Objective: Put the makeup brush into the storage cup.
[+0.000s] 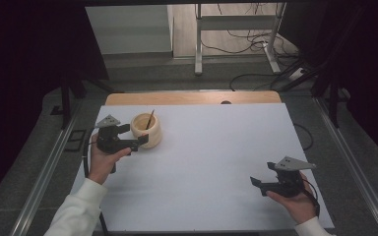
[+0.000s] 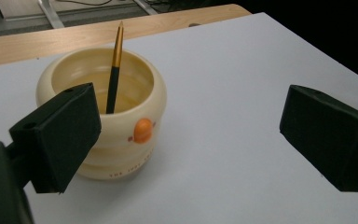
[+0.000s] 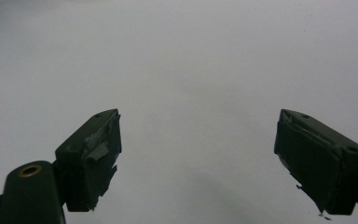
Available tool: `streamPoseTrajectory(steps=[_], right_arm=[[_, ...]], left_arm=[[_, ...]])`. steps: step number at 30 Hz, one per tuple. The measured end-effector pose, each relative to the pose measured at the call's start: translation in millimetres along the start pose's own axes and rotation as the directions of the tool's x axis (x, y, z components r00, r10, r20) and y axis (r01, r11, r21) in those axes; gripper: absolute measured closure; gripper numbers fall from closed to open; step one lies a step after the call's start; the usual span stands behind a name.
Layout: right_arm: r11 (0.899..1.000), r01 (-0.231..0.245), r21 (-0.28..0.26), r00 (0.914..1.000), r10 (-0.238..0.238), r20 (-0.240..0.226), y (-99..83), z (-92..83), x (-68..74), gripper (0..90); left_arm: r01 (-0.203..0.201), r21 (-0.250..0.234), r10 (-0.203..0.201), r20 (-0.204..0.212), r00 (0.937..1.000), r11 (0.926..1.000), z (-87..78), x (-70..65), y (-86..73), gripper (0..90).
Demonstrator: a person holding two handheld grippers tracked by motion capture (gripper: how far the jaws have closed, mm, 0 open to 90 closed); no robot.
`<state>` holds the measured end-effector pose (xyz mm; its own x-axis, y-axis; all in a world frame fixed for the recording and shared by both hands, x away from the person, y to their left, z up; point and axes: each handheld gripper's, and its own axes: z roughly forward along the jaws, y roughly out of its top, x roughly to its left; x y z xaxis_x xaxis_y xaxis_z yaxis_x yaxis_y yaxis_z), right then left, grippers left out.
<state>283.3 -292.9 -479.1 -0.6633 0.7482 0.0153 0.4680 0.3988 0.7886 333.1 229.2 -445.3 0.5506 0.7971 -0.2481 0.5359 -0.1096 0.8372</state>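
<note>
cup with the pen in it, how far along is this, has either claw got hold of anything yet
Nothing is gripped yet. The pen stands inside the cup. In hand: the open left claw sits beside the cup, one jaw in front of it. The right claw is open over bare table. Any grasp is left.

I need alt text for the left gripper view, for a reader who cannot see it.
A cream ceramic cup with a small orange beak on its side stands on a white table, holding a black and gold pen that leans upright inside. The left tool frames it with two black jaws wide apart, gripping nothing.
</note>
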Motion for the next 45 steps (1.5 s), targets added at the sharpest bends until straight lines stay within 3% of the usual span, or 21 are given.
streamPoseTrajectory(steps=[10, 20, 32, 45], right_arm=[[1.0, -0.002, 0.0, 1.0, 0.002, 0.005, -1.3, -0.2, -2.2, 15.1], [1.0, -0.001, 0.004, 1.0, 0.001, 0.005, -1.6, 1.3, -2.6, 15.1], [1.0, 0.0, 0.007, 1.0, 0.0, 0.006, -3.0, 1.9, -3.5, 15.1], [1.0, 0.002, 0.004, 1.0, -0.002, 0.004, -3.7, 2.7, -3.5, 15.1]], left_arm=[[-0.011, 0.015, 0.011, -0.004, 0.9999, 0.9998, -10.0, -7.8, -25.1, 6.0], [-0.039, 0.04, 0.038, 0.028, 0.9989, 0.9984, -13.8, -22.2, -47.2, 5.8], [-0.033, 0.084, 0.028, 0.053, 0.9982, 0.9959, -16.7, -29.8, -75.6, 5.8], [-0.035, 0.106, 0.029, 0.057, 0.998, 0.9938, -14.7, -32.6, -86.3, 5.9]])
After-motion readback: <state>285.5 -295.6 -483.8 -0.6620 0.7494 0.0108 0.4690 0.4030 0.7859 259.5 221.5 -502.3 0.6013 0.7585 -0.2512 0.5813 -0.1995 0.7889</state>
